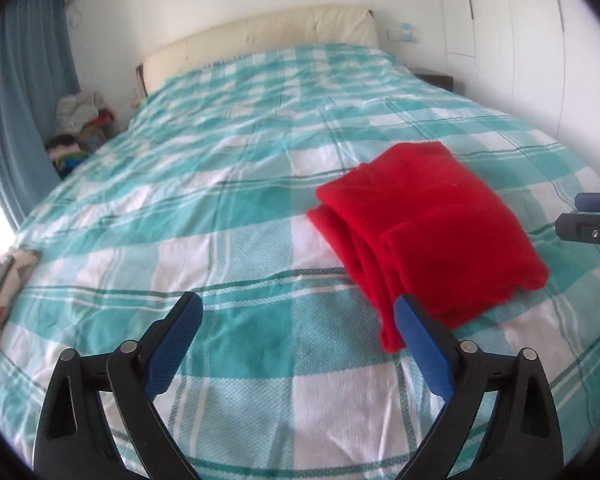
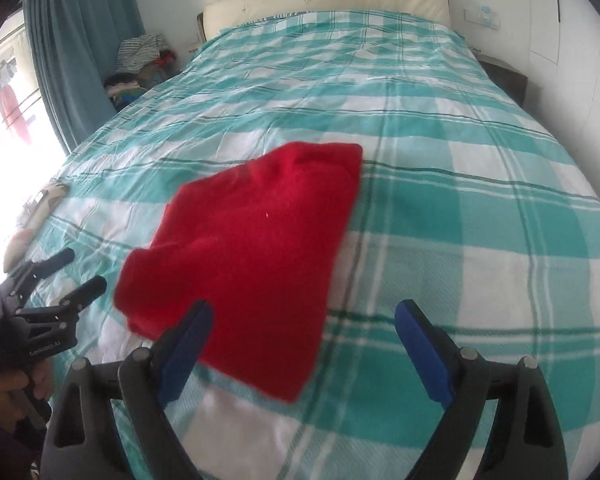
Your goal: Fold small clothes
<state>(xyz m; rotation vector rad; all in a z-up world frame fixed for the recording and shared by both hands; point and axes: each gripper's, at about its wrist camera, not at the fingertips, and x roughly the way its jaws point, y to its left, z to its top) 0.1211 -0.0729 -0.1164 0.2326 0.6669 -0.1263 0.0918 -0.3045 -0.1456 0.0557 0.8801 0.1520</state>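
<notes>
The red garment point(image 2: 252, 248) lies folded on the checked bedspread point(image 1: 228, 360), just ahead of the left gripper point(image 1: 298, 338) and right gripper point(image 2: 304, 346), both spread wide and empty. It looks soft, light and floppy; layered edges suit pinching. Only a small cushion point(image 1: 0, 280) lies nearby, well apart.

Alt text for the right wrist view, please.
A folded red garment lies on a teal-and-white checked bedspread, with the open right hand-held gripper above its near edge, holding nothing. The left hand-held gripper sits open at far left.
</notes>
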